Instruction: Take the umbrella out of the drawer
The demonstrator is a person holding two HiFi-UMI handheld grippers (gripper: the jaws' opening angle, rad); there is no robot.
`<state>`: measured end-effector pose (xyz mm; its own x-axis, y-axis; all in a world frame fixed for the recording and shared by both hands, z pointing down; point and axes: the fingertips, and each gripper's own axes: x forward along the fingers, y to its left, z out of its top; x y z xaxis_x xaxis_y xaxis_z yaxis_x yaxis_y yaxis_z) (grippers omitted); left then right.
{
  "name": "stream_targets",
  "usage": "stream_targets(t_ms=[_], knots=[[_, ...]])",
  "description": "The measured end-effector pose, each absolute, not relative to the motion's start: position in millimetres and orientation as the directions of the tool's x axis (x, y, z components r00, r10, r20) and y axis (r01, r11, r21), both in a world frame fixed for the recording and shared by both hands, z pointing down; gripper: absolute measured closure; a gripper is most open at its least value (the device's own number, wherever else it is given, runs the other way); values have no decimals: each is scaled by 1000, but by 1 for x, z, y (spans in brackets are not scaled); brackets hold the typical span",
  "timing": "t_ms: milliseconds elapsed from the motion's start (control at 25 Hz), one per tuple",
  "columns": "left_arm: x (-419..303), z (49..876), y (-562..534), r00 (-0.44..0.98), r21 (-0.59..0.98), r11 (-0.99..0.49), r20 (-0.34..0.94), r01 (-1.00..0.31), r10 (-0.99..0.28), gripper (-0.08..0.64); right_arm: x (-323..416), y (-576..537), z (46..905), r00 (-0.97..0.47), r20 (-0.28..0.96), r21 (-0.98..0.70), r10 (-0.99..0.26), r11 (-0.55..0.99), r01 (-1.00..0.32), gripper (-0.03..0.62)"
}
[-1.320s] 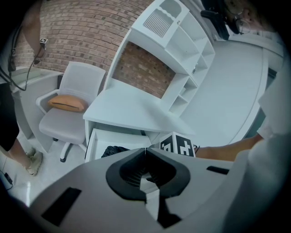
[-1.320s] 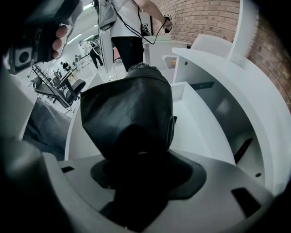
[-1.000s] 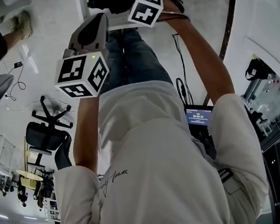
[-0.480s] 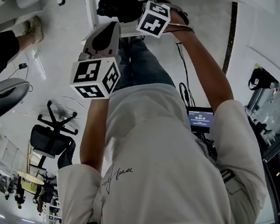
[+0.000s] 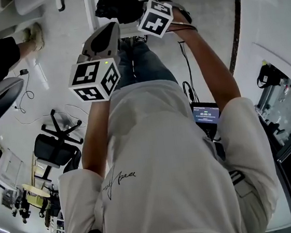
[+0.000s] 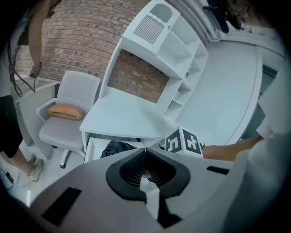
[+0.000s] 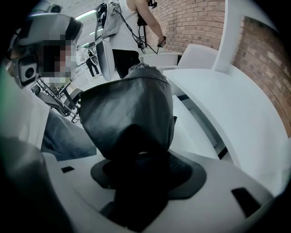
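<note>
1. Right gripper [image 7: 136, 157] is clamped on the umbrella [image 7: 129, 109], a floppy folded bundle of smooth dark fabric, right by the open white drawer [image 6: 91, 148].
2. Left gripper [image 6: 145, 150] has its jaws pressed together with nothing in them.

Office or lab space: white desk [image 6: 127, 119], shelf hutch [image 6: 177, 50], brick wall [image 6: 77, 32], swivel chairs [image 5: 54, 148], pale floor [image 5: 63, 60].

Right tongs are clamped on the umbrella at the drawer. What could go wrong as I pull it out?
1. The right tongs seem to pinch the umbrella by its loose fabric, so it may slip or unfurl.
2. The umbrella looks partly inside the drawer, under the desk edge, where it could snag on the way up.
3. The left tongs are shut and empty, so they offer no support.
</note>
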<state>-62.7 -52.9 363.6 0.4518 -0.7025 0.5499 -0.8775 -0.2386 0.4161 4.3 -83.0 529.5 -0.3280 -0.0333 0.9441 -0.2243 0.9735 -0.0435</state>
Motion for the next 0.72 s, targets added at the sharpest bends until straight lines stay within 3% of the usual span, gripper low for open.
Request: stream_targets(t_ms=[720], knots=[[-63, 356, -46, 473, 420, -265, 541, -868, -696, 543, 8, -68, 512, -353, 934, -45, -56, 962, -270, 345]])
